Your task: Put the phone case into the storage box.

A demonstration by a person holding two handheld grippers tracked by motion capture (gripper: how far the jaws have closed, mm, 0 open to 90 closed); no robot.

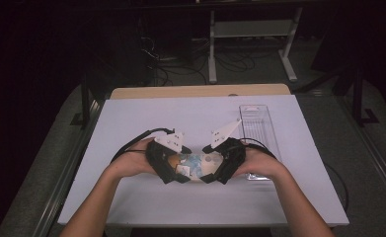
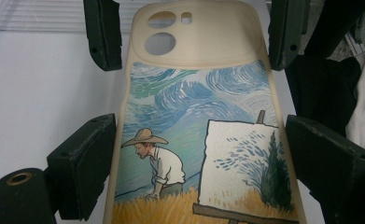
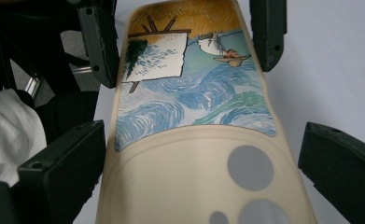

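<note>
1. Both my forearms came up from the near edge of the table (image 1: 131, 118) and angled inward, so my hands met around the middle, a bit toward my side.
2. My left hand (image 1: 134, 160) was wrapped round the back of the left gripper (image 1: 176, 170), wrist fairly straight, tool pointing across toward my right.
3. My right hand (image 1: 258, 165) mirrored it on the right gripper (image 1: 211, 173), pointing back toward my left, so the two tools faced each other nose to nose.
4. The phone case (image 1: 194, 164) sat between them, lying lengthwise from one gripper to the other, just over the white tabletop. From the high view I couldn't tell if it rested on the table or hung just above it.
5. In the left gripper view the phone case (image 2: 203, 130) ran straight up between my jaws: painted end with the man in the hat near me, camera cutouts at the far end. Left jaws sat against both long edges, gripping it across its width.
6. In the right gripper view the phone case (image 3: 194, 140) came in cutout end first. The jaw on that picture's left was right by the edge, the other stood clearly off it, so that tool was loose, not clamping.
7. A clear plastic tray (image 1: 257, 128) lay off to my right, just behind my right hand.
</note>
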